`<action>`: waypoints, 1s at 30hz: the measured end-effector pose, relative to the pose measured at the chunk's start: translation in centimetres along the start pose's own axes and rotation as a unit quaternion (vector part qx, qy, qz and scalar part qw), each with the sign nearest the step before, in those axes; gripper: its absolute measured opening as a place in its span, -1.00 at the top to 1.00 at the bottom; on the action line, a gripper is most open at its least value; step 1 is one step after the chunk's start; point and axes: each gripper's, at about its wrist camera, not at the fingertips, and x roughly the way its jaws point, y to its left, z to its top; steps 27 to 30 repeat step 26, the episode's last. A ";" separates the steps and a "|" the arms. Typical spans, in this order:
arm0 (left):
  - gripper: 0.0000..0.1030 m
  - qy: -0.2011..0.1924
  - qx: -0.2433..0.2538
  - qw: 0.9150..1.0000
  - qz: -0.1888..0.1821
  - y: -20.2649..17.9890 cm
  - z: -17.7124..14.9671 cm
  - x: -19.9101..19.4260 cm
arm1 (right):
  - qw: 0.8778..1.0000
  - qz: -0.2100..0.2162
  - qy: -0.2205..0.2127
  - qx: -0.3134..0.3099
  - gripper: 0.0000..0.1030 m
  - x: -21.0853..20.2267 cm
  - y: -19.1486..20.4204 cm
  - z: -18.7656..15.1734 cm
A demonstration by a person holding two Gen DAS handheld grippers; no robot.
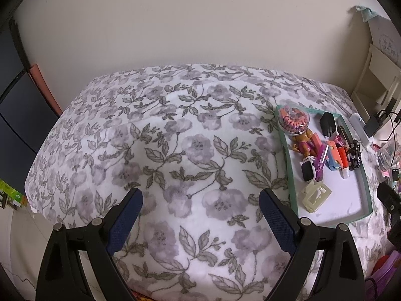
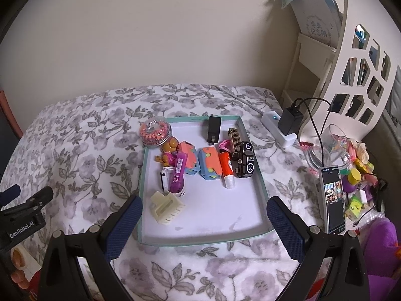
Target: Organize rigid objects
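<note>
A shallow teal-rimmed tray (image 2: 260, 190) (image 1: 290, 188) with a white floor lies on the floral blanket (image 1: 175, 150). In it are a cream hair claw (image 2: 166, 207) (image 1: 315, 197), a purple tube (image 2: 178, 175), a white smartwatch (image 2: 164, 179), two orange-and-blue blocks (image 2: 210, 163), an orange glue stick (image 2: 227, 169), a black toy car (image 2: 245, 160), a black charger plug (image 2: 214, 129) and an orange figurine (image 2: 168, 150). A round clear tin (image 2: 156, 134) of orange hair ties sits on the tray's far left corner. My right gripper (image 2: 204, 213) hovers open over the tray's near edge. My left gripper (image 1: 200, 204) is open above bare blanket, left of the tray.
Right of the tray stand a white power strip (image 2: 278, 128) with a black adapter and cable, a glass bowl (image 2: 328, 148), a lit phone (image 2: 333, 200) and a heap of small colourful items (image 2: 358, 175). A white shelf (image 2: 351, 57) rises at the back right. A beige wall runs behind.
</note>
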 end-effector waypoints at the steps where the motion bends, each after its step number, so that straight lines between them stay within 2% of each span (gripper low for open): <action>1: -0.83 0.000 0.000 1.000 0.000 0.0 0.0 0.0 | 1.000 -0.001 0.000 -0.001 -0.96 0.0 0.0 0.0; 12: -0.83 0.005 0.004 1.000 -0.004 -0.1 -0.1 0.3 | 1.000 -0.005 0.009 -0.013 -0.96 0.7 0.4 -0.1; 17: -0.83 0.009 0.003 1.000 -0.018 -0.3 -0.2 0.4 | 1.000 -0.007 0.011 -0.018 -0.96 0.8 0.6 -0.2; 30: -0.83 0.001 0.003 1.000 -0.016 -0.3 -0.2 0.3 | 1.000 -0.008 0.012 -0.024 -0.96 0.8 0.7 -0.1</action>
